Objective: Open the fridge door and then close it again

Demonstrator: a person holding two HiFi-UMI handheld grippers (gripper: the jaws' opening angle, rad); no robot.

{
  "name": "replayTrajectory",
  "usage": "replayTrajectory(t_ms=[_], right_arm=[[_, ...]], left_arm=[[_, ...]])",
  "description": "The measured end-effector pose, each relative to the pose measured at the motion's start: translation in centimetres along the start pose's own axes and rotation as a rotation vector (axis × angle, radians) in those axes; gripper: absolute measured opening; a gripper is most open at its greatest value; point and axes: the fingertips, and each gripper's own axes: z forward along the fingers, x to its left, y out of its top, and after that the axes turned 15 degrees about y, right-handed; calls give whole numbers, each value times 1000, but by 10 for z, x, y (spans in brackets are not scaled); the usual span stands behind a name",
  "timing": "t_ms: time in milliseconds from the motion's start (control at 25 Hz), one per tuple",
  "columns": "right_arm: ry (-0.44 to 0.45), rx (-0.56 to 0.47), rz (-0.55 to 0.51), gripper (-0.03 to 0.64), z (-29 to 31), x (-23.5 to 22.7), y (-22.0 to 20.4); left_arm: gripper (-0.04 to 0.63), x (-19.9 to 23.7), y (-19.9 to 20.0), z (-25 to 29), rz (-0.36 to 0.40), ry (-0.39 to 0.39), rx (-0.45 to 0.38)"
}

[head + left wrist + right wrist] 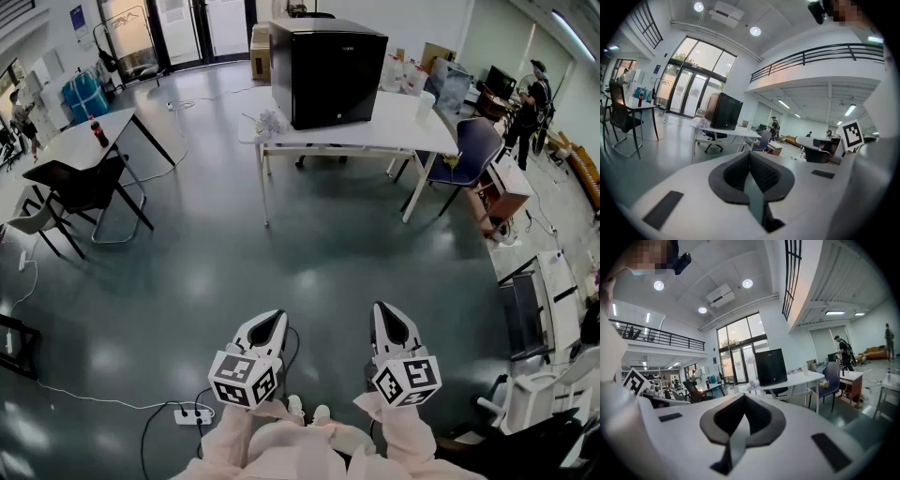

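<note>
The black box-shaped mini fridge [328, 70] stands with its door shut on a white rectangular table [375, 142]. It sits close to the table's near edge, well ahead of both tools. The left gripper [272, 321] and the right gripper [384, 314] are held side by side low in the head view, both pointing roughly level toward the fridge. A broad stretch of glossy grey-green floor [309, 253] lies bare between them and the table. In the left gripper view the dark ribbed pads [757, 174] meet with nothing between them, and the fridge [725, 111] shows small and slightly left of the jaw line. The right gripper's jaws are likewise pressed together and empty, with the fridge [771, 366] just right of their line. A blue office chair [473, 145] crowds the table's right end. A black chair [89, 183] stands at a second table far left, and a white power strip [192, 415] lies on the floor beside the left gripper.
</note>
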Motion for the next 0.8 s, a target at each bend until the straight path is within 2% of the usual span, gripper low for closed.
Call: replayTrajectory(t_ms=[240, 400, 800], right_arm=[[-4, -28, -5, 11, -49, 8, 11], [-4, -24, -16, 11, -66, 4, 8], [27, -20, -40, 11, -56, -23, 9]], left_arm=[[11, -43, -8, -36, 26, -9, -17], [11, -57, -11, -42, 10, -1, -29], [11, -69, -1, -21, 16, 47, -89]])
